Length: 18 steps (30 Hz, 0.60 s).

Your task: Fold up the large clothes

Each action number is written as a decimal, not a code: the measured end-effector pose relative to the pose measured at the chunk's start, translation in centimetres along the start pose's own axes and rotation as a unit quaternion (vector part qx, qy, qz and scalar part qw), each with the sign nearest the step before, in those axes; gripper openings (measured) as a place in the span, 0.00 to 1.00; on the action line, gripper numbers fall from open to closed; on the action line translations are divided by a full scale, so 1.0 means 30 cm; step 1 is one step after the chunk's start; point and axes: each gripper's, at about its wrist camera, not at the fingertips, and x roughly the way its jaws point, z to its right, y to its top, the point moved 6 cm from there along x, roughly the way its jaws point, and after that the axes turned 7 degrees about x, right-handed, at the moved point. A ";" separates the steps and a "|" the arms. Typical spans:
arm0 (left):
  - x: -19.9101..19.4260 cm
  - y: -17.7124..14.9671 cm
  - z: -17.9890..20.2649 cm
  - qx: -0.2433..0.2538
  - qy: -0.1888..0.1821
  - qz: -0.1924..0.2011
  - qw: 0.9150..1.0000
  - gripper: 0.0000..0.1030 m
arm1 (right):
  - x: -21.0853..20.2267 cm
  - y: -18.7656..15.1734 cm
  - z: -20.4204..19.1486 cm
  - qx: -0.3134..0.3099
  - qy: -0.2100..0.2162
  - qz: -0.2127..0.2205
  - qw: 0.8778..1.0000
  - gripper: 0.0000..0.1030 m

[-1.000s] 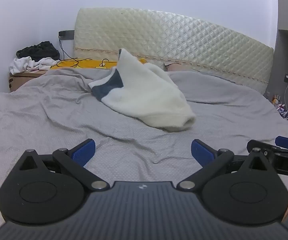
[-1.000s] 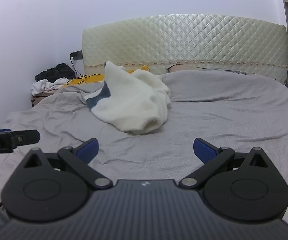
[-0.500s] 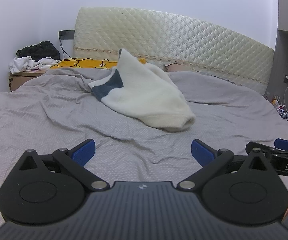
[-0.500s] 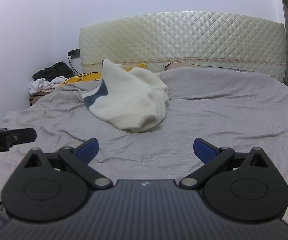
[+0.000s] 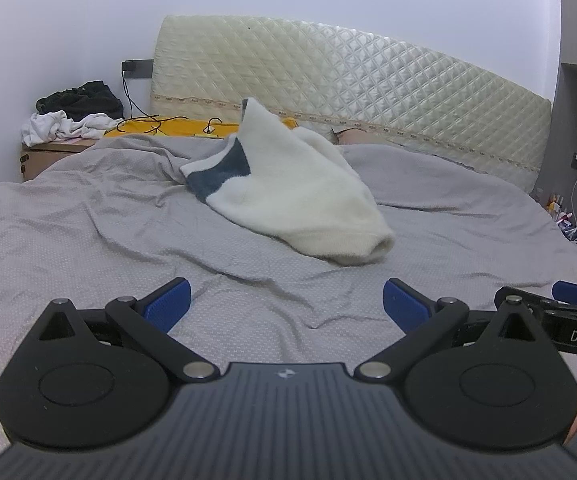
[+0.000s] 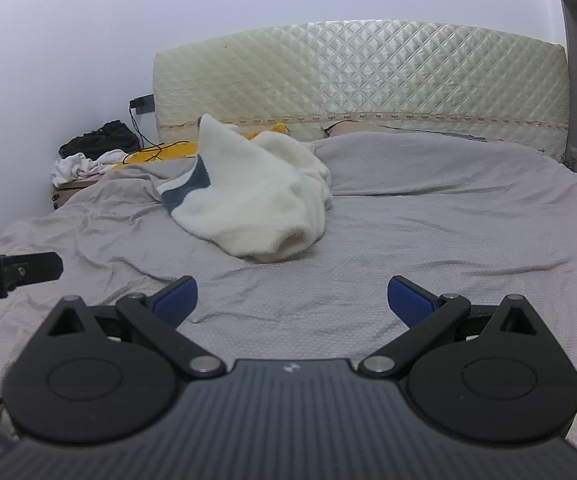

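Observation:
A cream fleece garment (image 5: 288, 200) with a dark blue panel lies bunched in a heap on the grey bed sheet (image 5: 88, 248), toward the headboard; it also shows in the right wrist view (image 6: 252, 208). My left gripper (image 5: 286, 304) is open and empty, low over the sheet, well short of the garment. My right gripper (image 6: 292, 300) is open and empty, also short of the garment. The right gripper's tip shows at the right edge of the left wrist view (image 5: 576, 294).
A quilted cream headboard (image 5: 348, 80) backs the bed. A bedside box (image 5: 44, 152) at the far left carries a pile of black and white clothes (image 5: 72, 116). Yellow fabric with cables (image 5: 160, 126) lies by the headboard. Small items crowd the floor at the right (image 5: 568, 224).
Both grippers have edged slightly forward toward the garment, which sits a little larger in view. Both stay open. The garment has not moved.

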 end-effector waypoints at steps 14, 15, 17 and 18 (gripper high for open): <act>0.006 -0.003 0.004 0.002 0.002 -0.001 1.000 1.00 | 0.002 0.002 0.005 0.001 0.000 -0.002 1.000 1.00; 0.006 -0.003 0.005 0.003 0.002 -0.001 1.000 1.00 | 0.002 0.001 0.005 0.001 0.000 -0.002 1.000 1.00; 0.005 -0.002 0.004 0.003 0.002 0.000 1.000 1.00 | 0.003 0.001 0.006 0.002 0.000 -0.002 1.000 1.00; 0.006 -0.002 0.004 0.002 0.002 0.000 1.000 1.00 | 0.004 0.000 0.007 0.002 0.000 -0.002 1.000 1.00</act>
